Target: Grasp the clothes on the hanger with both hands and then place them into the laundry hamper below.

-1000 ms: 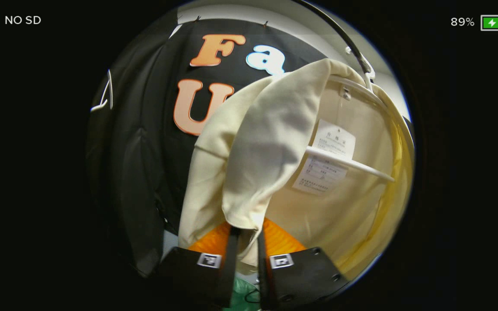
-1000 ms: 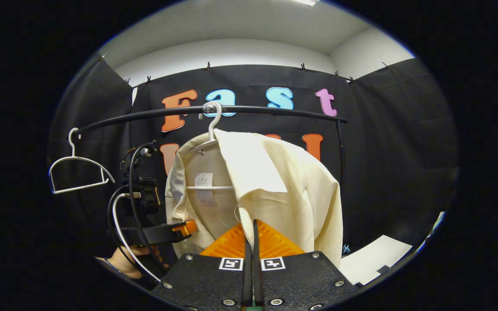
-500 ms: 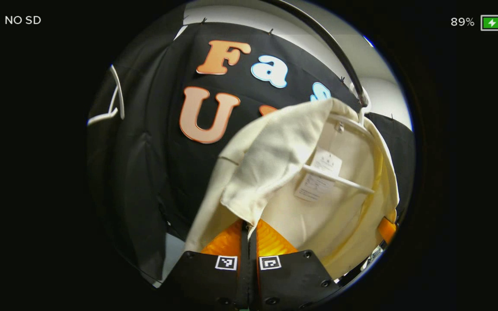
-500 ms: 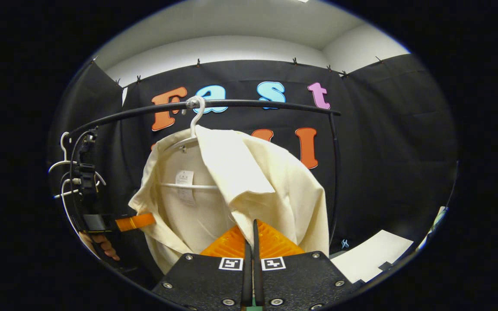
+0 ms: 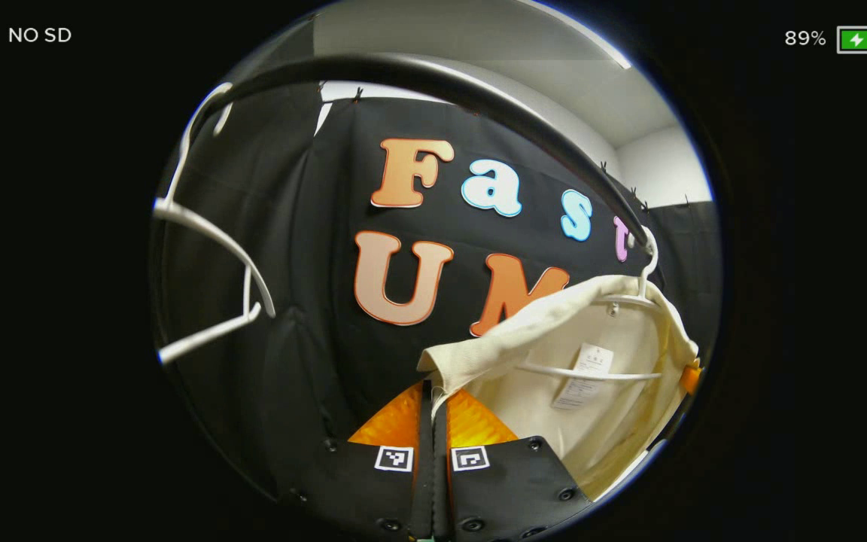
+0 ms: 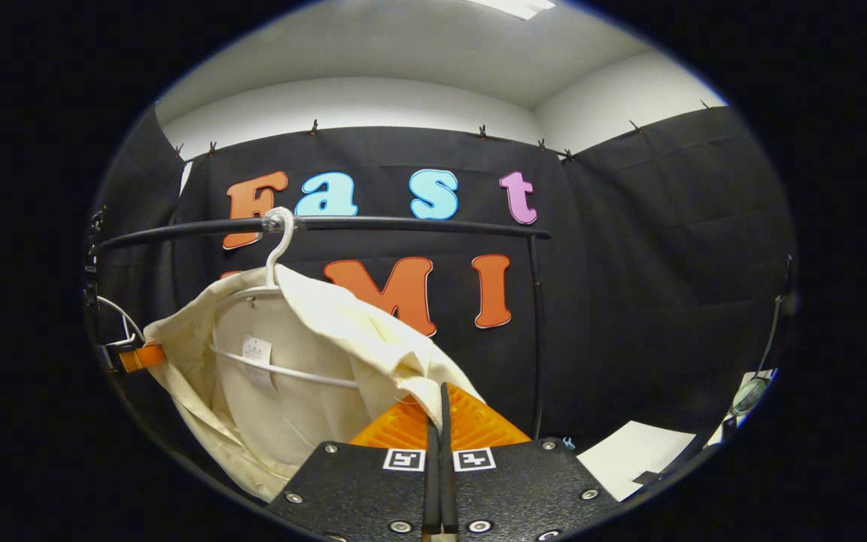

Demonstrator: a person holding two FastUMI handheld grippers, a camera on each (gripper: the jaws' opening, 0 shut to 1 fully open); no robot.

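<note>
Since a second ago both claws have pulled apart, spreading the cream shirt (image 6: 313, 339) wide on its white hanger (image 6: 277, 248). The left claw (image 5: 431, 395) and right claw (image 6: 441, 399) each seem pinched narrow on a front edge; it's not yet freed for the hamper.

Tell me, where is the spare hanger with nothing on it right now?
In the left gripper view, the empty white hanger hangs from the black rail at the far left, well apart from the cream shirt on its own hanger.
</note>
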